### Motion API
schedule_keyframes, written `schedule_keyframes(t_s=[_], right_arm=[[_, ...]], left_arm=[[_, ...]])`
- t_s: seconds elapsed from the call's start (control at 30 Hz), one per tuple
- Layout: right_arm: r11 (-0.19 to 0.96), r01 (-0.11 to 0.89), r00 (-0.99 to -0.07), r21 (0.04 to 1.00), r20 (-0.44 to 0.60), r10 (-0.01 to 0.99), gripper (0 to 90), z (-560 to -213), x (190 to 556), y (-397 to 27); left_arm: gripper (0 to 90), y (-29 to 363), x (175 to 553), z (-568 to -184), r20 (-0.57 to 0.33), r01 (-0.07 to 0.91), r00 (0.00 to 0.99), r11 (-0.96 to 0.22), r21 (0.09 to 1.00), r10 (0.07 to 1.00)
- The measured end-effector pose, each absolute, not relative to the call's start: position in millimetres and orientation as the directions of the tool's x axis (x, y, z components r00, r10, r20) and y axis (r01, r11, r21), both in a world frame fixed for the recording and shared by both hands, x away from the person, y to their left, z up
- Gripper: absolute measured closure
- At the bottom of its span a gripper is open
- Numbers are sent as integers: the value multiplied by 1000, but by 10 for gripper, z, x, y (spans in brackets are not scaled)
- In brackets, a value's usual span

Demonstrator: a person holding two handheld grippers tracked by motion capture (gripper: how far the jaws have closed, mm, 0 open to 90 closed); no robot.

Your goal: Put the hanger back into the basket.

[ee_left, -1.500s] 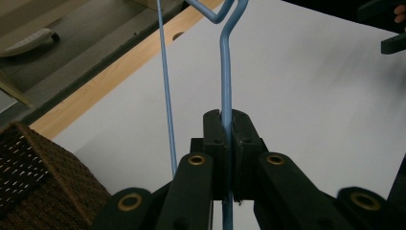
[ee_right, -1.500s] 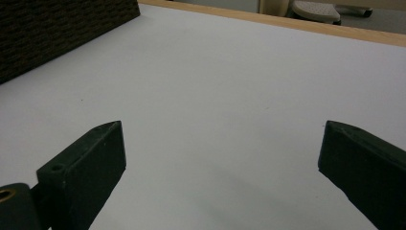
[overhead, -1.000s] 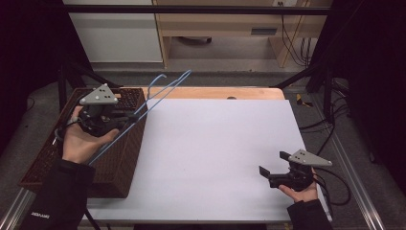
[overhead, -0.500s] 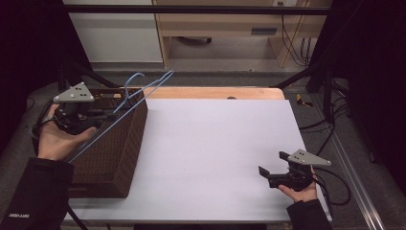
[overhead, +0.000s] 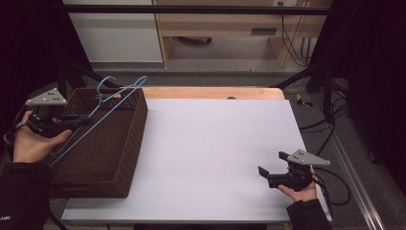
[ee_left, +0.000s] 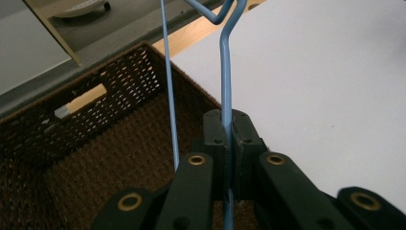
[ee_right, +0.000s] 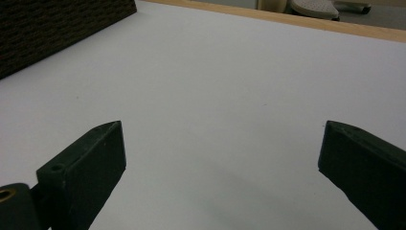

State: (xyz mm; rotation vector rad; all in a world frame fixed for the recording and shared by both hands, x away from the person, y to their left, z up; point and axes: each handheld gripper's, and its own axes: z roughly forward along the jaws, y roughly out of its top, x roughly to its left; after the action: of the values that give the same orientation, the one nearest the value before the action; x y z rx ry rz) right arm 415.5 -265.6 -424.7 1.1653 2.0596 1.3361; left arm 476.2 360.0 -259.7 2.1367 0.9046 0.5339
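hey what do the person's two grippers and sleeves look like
Both the left gripper and the right gripper are black, with flat rectangular jaws on linkage arms pinned by brass-coloured rivets. Each carries a grey three-cornered plate on top and trails a black cable. The person wears dark sleeves; the left cuff bears small white lettering.

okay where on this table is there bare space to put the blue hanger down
The white tabletop is bare from the wicker basket across to the right gripper, and up to the wooden back edge. The left side is crowded: the basket sits there, with the left gripper clamped on the blue hanger over it.
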Motion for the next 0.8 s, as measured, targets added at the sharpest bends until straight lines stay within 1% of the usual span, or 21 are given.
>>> schedule_keyframes(t_s=[0.3,0.43,0.57,0.8], right_arm=[[193,425,-557,884,88,826,28,-4256,4159,-2651],[192,426,-557,884,89,826,27,-4259,4161,-2647],[197,427,-558,883,86,825,27,-4266,4165,-2644],[200,431,-558,880,86,825,27,-4273,4168,-2638]], left_arm=[[873,3929,4781,-2850,47,491,627,-442,751,777],[873,4011,4782,-2934,39,505,618,-435,745,785],[873,4059,4787,-3022,27,516,617,-430,741,787],[873,4036,4864,-3138,38,521,627,-455,723,778]])
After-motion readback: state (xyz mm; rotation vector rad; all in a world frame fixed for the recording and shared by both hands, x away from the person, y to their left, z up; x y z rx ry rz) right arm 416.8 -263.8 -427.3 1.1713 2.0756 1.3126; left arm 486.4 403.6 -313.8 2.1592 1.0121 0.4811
